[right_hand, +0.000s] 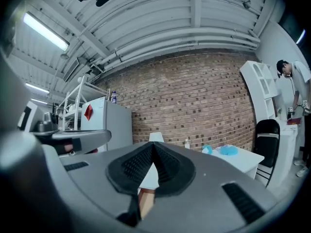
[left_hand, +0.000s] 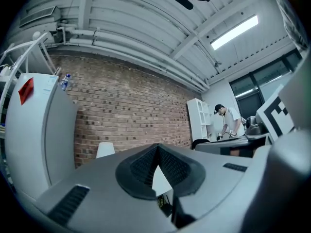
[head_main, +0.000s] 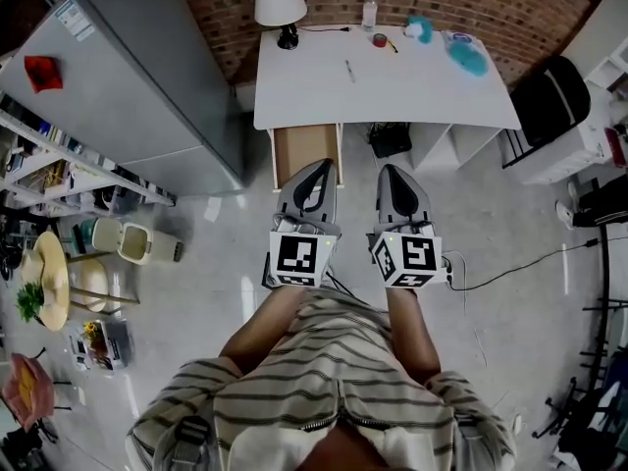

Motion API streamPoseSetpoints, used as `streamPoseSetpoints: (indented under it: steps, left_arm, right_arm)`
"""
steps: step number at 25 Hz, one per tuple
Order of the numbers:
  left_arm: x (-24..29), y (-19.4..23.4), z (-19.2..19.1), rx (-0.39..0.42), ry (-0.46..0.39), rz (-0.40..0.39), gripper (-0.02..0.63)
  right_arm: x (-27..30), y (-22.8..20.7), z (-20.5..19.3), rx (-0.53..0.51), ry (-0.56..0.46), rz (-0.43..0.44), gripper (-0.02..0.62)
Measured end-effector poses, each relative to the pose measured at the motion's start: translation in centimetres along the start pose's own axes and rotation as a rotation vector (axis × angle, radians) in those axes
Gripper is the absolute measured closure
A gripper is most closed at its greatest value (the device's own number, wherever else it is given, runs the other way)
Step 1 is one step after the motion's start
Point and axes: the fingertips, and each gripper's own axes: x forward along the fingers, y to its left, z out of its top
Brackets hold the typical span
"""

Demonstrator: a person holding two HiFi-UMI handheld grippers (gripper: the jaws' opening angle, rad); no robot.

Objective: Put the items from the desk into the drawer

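Bare floor (head_main: 481,204) gives free passage up to the white desk (head_main: 412,91). The open drawer (head_main: 306,155) juts out at its left front, close beside the grey refrigerator (head_main: 137,77). A black chair (head_main: 549,101) crowds the desk's right end; a lamp (head_main: 281,6) blocks the back-left corner.

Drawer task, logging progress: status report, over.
Left gripper, right gripper shut, empty. Drawer open; pen, tape, bottle on desk. Nothing in the way.
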Motion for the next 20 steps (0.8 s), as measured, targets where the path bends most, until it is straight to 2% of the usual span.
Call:
streamPoseSetpoints:
  steps: [8,20]
  left_arm:
    - [6.5,4.0,-1.3,-0.018,0.018,-0.028,0.603]
    - [11.6,6.7,-3.1,-0.049,0.055,-0.013,0.603]
  right_arm:
    - [7.6,-1.4,-0.8,-0.015,0.036,-0.024,0.583]
    - [13.2,-3.0,-1.7,-0.019,0.102,-0.004,0.583]
